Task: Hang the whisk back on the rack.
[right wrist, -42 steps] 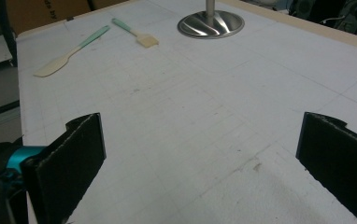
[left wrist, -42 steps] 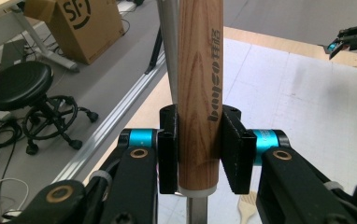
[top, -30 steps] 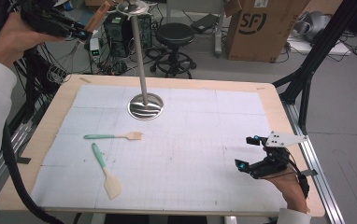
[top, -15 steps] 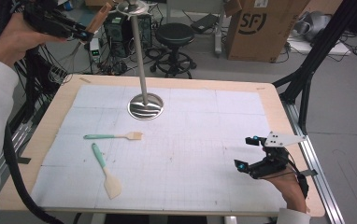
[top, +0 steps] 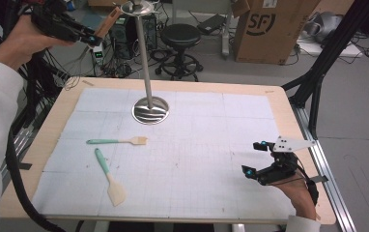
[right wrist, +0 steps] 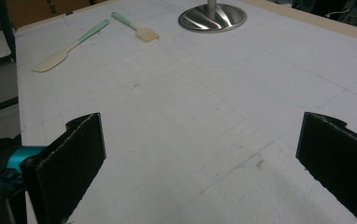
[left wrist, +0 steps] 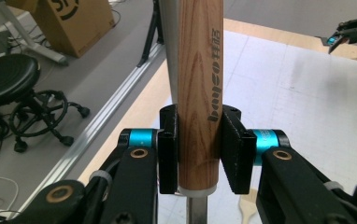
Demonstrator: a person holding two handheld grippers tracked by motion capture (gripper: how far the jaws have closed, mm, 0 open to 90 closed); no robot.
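Above the table's far corner, left gripper clamps a wooden handle; right gripper gapes empty.

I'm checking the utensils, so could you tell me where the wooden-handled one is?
High view, top left: the left gripper clamps its wooden handle beside the stand's top.

The left gripper has its jaws clamped on a wooden handle above the white mat

A brush and a spatula, both green-handled, lie on the bench; beyond stand a black stool and what looks like a cardboard box.
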